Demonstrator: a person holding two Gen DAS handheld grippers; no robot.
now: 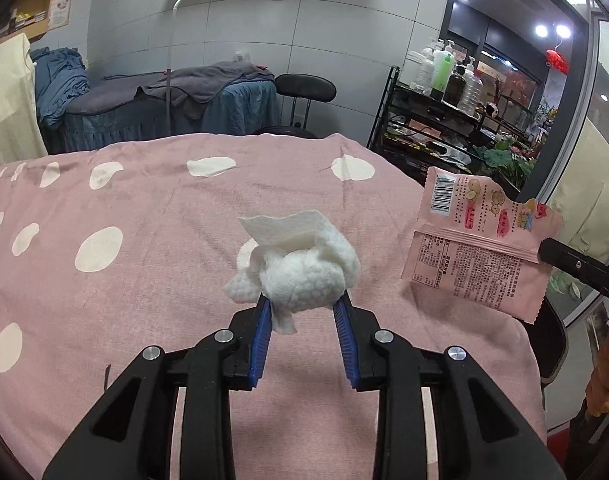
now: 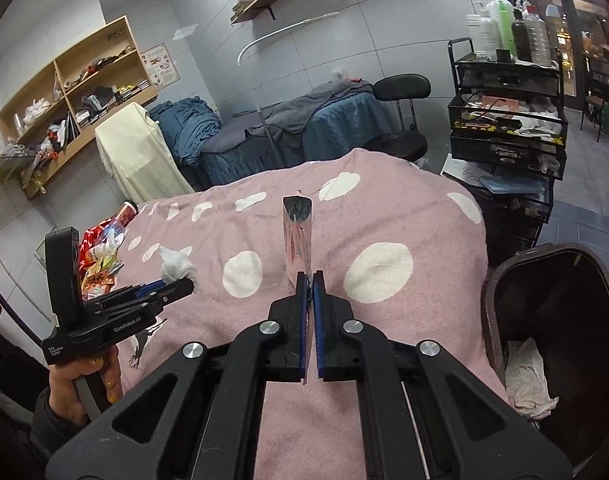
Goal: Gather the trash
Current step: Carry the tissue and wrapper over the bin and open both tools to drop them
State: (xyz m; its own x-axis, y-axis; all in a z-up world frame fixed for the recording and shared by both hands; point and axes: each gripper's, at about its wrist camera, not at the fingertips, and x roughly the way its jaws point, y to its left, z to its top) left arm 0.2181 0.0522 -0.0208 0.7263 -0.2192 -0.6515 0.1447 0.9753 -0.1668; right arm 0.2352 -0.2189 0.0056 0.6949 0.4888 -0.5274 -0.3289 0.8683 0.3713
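Note:
My left gripper (image 1: 304,300) is shut on a crumpled white tissue (image 1: 300,268) and holds it above the pink dotted blanket (image 1: 144,280). It also shows in the right wrist view (image 2: 176,280) with the tissue (image 2: 175,266) at its tips. My right gripper (image 2: 310,280) is shut on a pink snack wrapper (image 2: 298,236), seen edge-on with its silver inside. In the left wrist view the wrapper (image 1: 480,244) hangs at the right from the right gripper's fingers (image 1: 560,256). A dark trash bin (image 2: 552,320) stands at the right of the bed with crumpled paper (image 2: 526,380) inside.
A pile of wrappers and bottles (image 2: 104,252) lies at the bed's left edge. Behind the bed stand a blue-covered massage bed (image 2: 296,128), a black stool (image 2: 400,92) and a black cart with bottles (image 2: 508,112). Wooden shelves (image 2: 72,100) hang at the left.

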